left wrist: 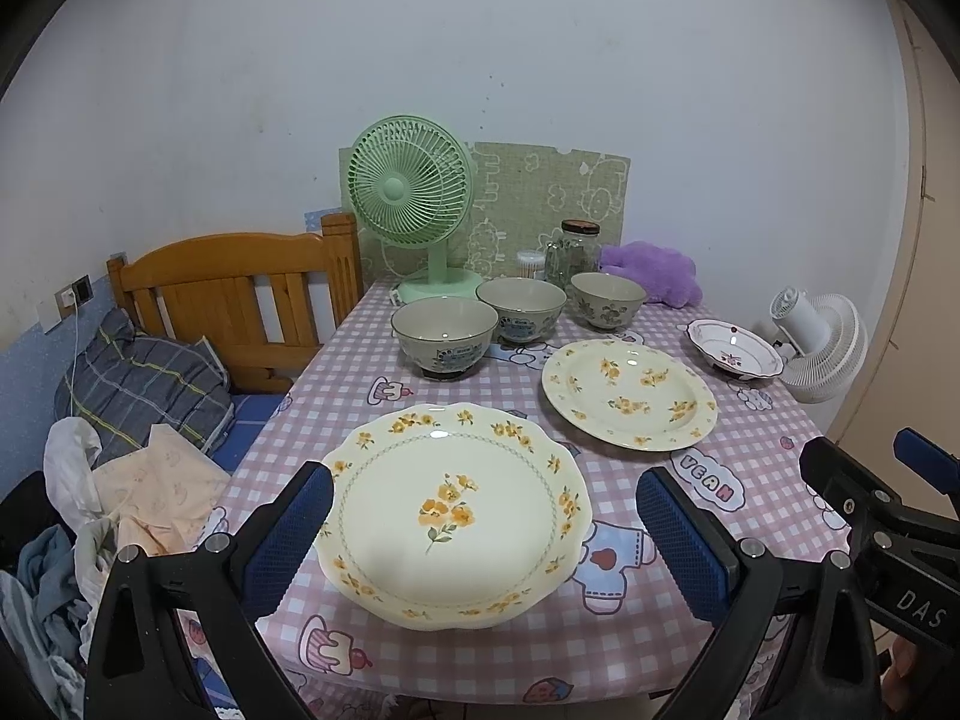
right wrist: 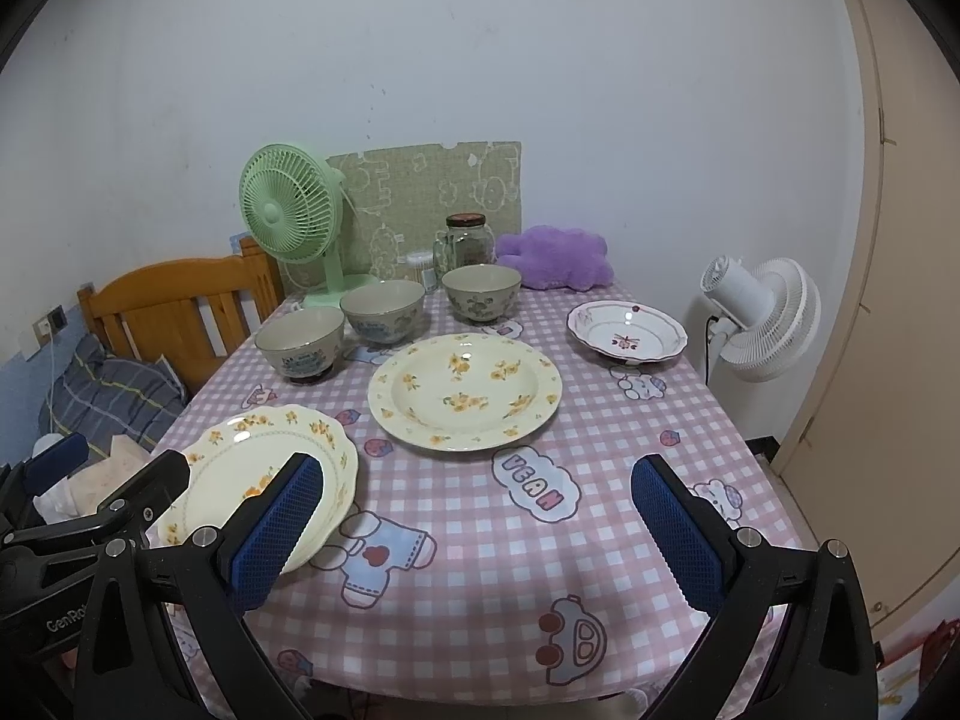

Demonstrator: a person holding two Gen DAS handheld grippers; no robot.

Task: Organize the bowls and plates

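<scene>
A: Left wrist view — left gripper (left wrist: 483, 537) spread wide, hovering over the scalloped yellow-flower plate (left wrist: 453, 513) at the table's (left wrist: 336, 372) near edge, holding nothing.

B: Right gripper (right wrist: 474, 531)?

A: Also spread, empty, over bare checkered cloth. Round yellow-flower plate (right wrist: 465, 390) mid-table, three bowls (right wrist: 300, 342) (right wrist: 381, 311) (right wrist: 481, 293) behind it, small pink-flower dish (right wrist: 627, 335) far right — green fan (right wrist: 294, 219) at back.

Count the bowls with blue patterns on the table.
3, in a row before the green fan: left bowl, middle bowl, right bowl. None appear hidden.
</scene>
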